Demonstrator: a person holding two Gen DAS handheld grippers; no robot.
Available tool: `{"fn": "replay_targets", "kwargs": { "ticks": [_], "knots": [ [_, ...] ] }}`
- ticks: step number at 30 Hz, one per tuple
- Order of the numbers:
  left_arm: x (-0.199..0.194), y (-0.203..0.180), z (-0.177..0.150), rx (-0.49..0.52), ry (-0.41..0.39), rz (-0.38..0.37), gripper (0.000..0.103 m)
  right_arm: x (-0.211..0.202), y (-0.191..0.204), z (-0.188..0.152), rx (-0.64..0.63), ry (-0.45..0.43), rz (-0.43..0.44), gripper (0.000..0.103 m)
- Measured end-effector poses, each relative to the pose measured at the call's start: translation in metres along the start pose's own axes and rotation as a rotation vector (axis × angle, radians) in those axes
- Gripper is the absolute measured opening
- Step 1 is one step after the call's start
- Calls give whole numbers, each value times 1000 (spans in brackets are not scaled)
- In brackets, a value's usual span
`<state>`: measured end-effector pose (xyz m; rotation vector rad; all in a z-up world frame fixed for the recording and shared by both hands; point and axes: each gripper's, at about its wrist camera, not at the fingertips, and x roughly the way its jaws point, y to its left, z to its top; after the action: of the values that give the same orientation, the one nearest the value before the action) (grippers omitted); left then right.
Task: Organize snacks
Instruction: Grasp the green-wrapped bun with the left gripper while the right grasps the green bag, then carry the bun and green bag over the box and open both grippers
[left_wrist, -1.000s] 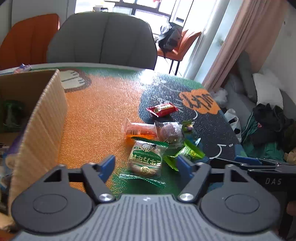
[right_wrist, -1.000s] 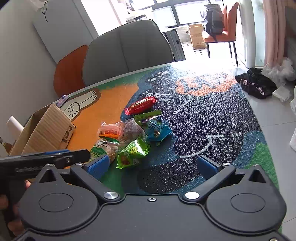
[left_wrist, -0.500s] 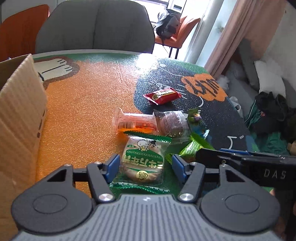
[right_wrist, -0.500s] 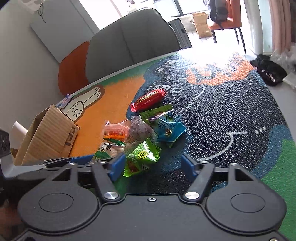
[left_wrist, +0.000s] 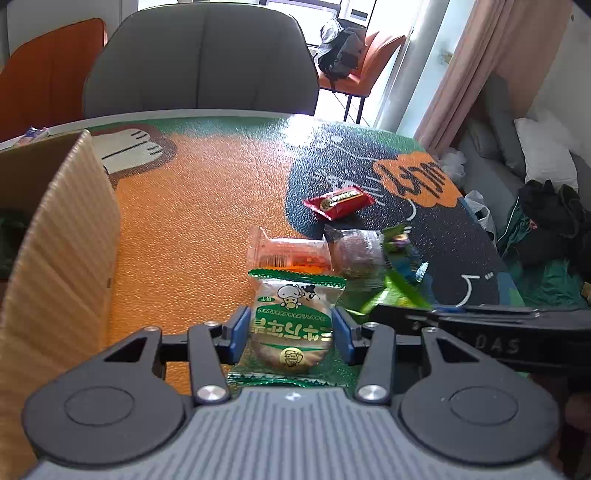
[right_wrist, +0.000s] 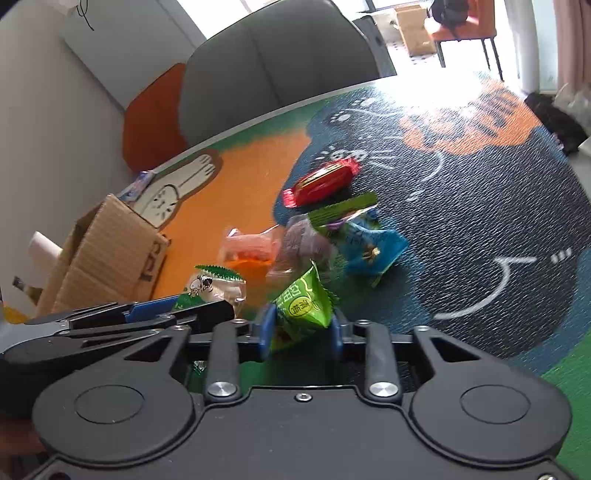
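Note:
My left gripper (left_wrist: 290, 334) is shut on a clear green-edged biscuit packet (left_wrist: 291, 325) that lies on the mat. My right gripper (right_wrist: 301, 330) is shut on a bright green snack pouch (right_wrist: 303, 306), which is tilted up. The other snacks lie just beyond: an orange jelly cup (left_wrist: 288, 254), a brown sweet in clear wrap (left_wrist: 354, 251), a blue packet (right_wrist: 369, 247) and a red candy bar (left_wrist: 338, 201) farthest off. The open cardboard box (left_wrist: 62, 251) stands to the left; in the right wrist view the box (right_wrist: 107, 254) is at the left.
The table (left_wrist: 199, 192) has an orange, dark blue and green cartoon mat. A grey chair (left_wrist: 199, 62) and an orange chair (left_wrist: 48, 74) stand behind it. The right gripper's body (left_wrist: 480, 332) lies close beside my left gripper. Clothes lie on the floor (left_wrist: 546, 229) at the right.
Both grippers have moved forward onto the snacks and closed: the left on the biscuit packet, the right on the green pouch, which has tipped up.

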<state>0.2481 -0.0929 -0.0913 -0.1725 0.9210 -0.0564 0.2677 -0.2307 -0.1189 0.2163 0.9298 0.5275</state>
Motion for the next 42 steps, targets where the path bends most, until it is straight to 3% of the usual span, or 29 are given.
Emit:
{"fn": "replay_targets", "kwargs": {
  "ticks": [18, 29, 42],
  "knots": [
    [-88, 22, 19, -17, -81, -27, 47, -49, 64, 22, -78, -104, 34, 25],
    [-132, 73, 26, -72, -149, 8, 47, -52, 124, 33, -165, -141, 58, 25],
    [-148, 141, 27, -153, -161, 67, 47, -31, 179, 39, -239, -122, 85, 25]
  ]
}}
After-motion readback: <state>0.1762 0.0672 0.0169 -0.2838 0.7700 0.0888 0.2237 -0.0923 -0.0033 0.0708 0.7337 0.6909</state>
